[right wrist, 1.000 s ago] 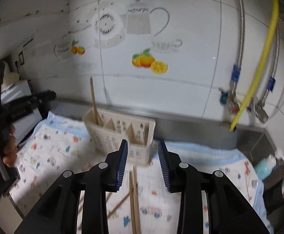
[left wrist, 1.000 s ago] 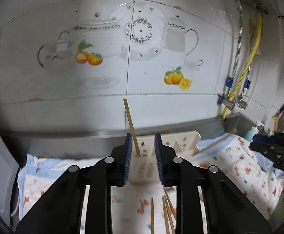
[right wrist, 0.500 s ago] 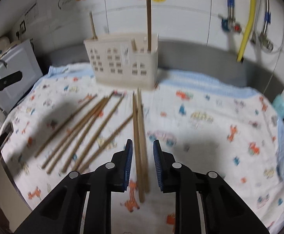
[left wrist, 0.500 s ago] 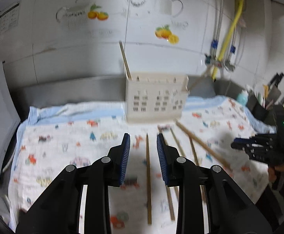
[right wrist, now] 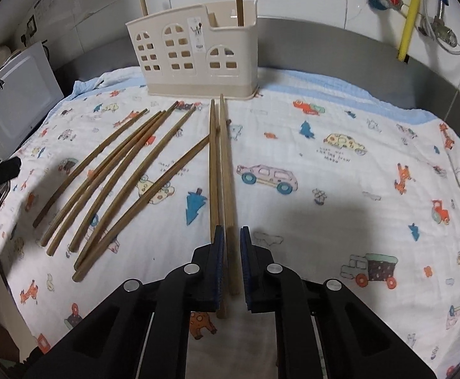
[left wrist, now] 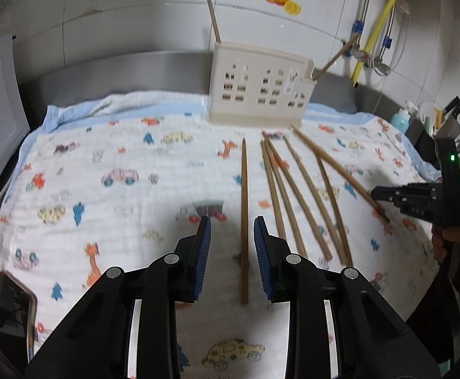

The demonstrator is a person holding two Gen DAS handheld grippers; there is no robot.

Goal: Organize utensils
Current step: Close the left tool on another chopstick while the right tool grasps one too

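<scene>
The cream holder [right wrist: 195,53] stands far ahead; its inside is hidden. The right gripper [right wrist: 230,246] has just been closing, fingers pinching one chopstick [right wrist: 226,170]. The left gripper [left wrist: 231,243] is spread around a lone chopstick [left wrist: 244,208], untouched

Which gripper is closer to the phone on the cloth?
Left. The left gripper hovers over the cloth just right of the phone; the right gripper works far across, beyond the chopsticks.
</scene>
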